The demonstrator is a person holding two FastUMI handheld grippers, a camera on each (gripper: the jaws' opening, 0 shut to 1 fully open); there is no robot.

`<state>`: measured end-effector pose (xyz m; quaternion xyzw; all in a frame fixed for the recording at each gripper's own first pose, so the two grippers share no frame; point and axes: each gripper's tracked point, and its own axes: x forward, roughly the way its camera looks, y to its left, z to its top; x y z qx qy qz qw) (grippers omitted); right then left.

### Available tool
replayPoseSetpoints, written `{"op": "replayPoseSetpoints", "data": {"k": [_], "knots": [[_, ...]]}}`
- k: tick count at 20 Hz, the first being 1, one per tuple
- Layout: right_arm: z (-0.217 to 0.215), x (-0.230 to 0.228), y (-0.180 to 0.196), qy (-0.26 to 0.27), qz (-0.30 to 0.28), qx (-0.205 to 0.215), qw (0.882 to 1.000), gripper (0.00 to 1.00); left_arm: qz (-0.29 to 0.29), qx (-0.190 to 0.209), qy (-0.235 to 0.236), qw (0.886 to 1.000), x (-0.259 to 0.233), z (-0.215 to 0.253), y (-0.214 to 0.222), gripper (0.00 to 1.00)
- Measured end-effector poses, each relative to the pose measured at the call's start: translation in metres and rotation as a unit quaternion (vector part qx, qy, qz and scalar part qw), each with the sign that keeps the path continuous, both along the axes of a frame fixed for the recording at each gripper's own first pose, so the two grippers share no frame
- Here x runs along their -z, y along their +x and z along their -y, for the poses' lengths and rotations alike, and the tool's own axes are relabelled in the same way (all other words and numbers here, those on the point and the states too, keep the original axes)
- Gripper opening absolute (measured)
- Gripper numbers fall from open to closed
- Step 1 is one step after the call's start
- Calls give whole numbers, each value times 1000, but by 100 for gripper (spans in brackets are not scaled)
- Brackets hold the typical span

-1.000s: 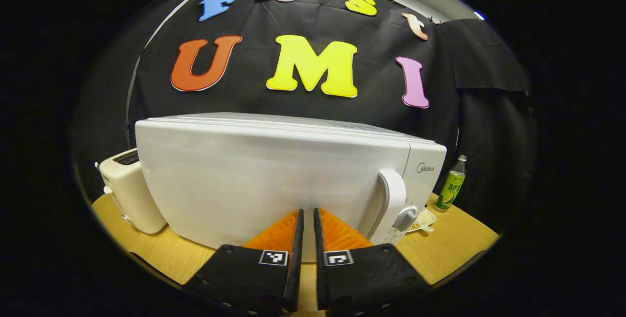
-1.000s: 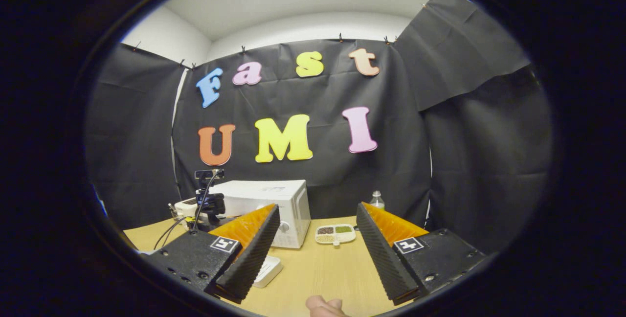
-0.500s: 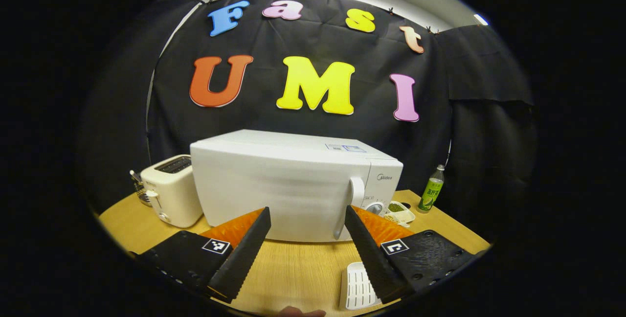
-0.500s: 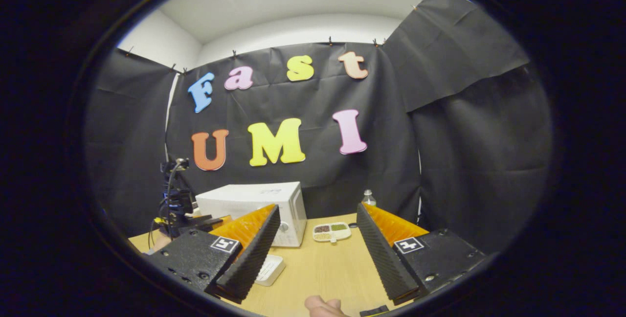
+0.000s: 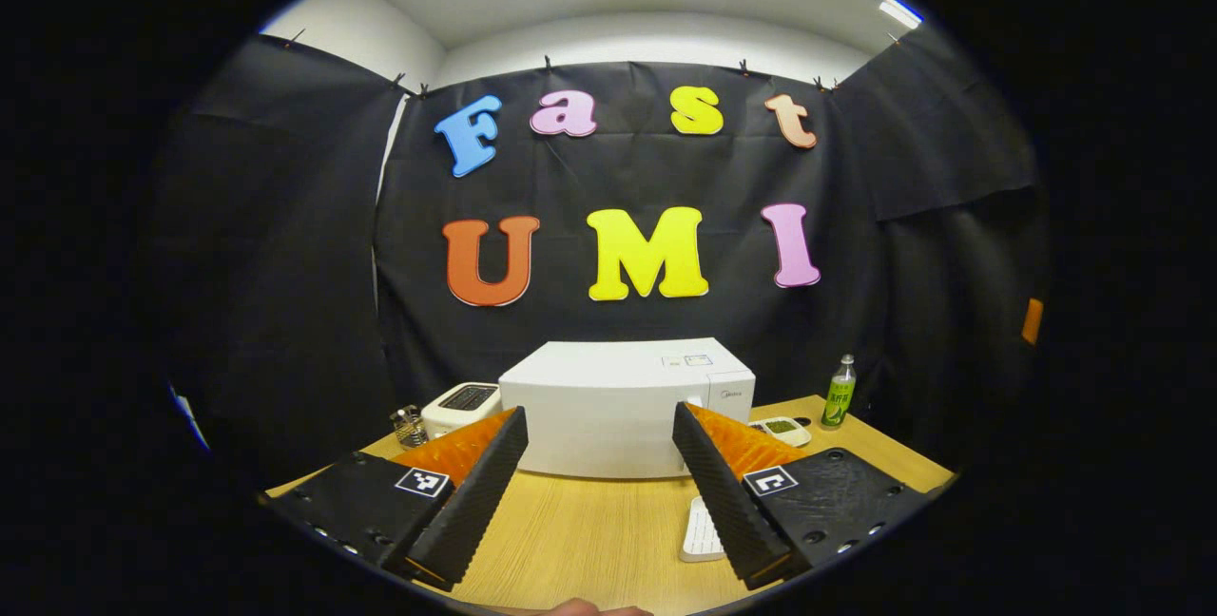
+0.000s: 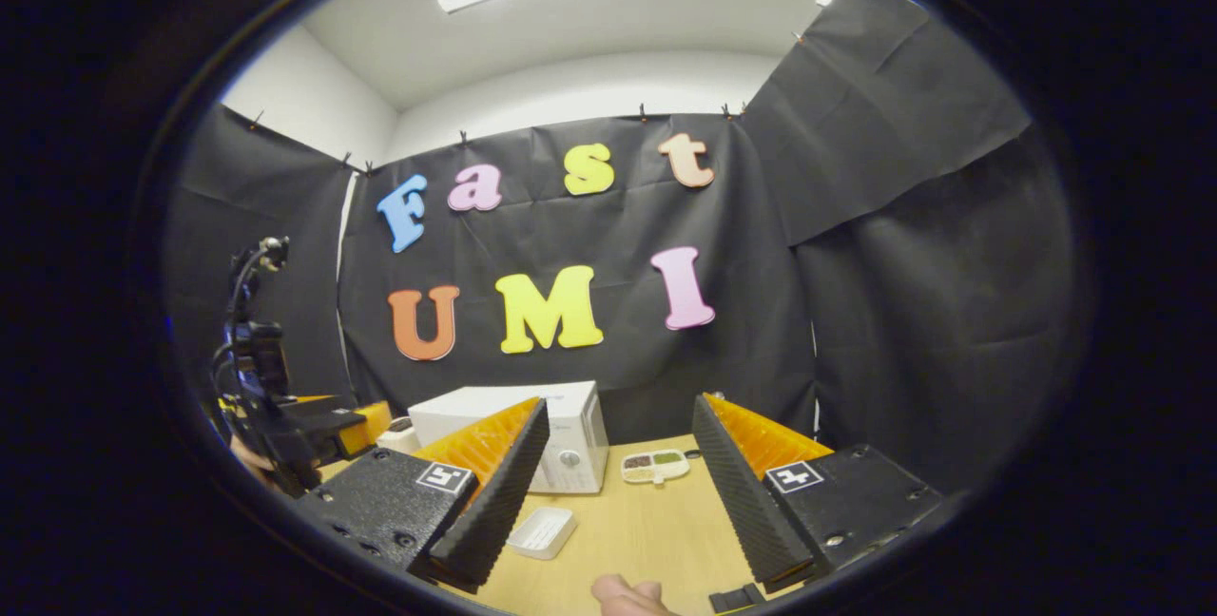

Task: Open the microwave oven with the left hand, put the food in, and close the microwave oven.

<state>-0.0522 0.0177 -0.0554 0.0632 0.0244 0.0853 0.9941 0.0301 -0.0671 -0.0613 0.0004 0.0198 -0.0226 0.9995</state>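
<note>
left gripper [image 5: 599, 473]: held wide open above the wooden table [image 5: 580, 530], nothing between its black ribbed fingers [image 5: 475, 502]; it is also seen from the side at the left edge of the right gripper view [image 6: 285, 426], a cable rising above it.
right gripper [image 6: 618, 483]: spread wide as well – nothing is gripped, and the table [image 6: 647, 530] is seen between the fingers.
hand: part of one is seen at the bottom edge of the right gripper view [image 6: 627, 594], below the gap between the fingers.
microwave oven [image 5: 627, 407]: white, set at the back of the table against the black cloth, door shut; in the right gripper view it is partly covered by the left-hand finger [image 6: 570, 431].
white tray [image 5: 702, 530]: placed on the table in front of the microwave oven, just beside the right-hand finger of the left gripper; also seen in the right gripper view [image 6: 542, 532] – what it holds cannot be told.
divided dish [image 6: 654, 466]: set on the table to the right of the microwave oven, with dark, green and pale fillings in its compartments.
toaster [image 5: 461, 404]: cream-coloured, placed just left of the microwave oven.
green bottle [image 5: 838, 394]: upright at the far right of the table, near the cloth.
</note>
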Motion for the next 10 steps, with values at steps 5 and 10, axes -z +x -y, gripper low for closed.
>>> {"op": "replayPoseSetpoints", "data": {"k": [5,10], "knots": [[-13,-15,-18,-3,7,-15,1000,97,41,-7,-12,999,-45,-17,-66,96],[-27,-21,-34,-11,13,-35,999,97,58,-6,-27,998,-55,-35,-105,86]]}}
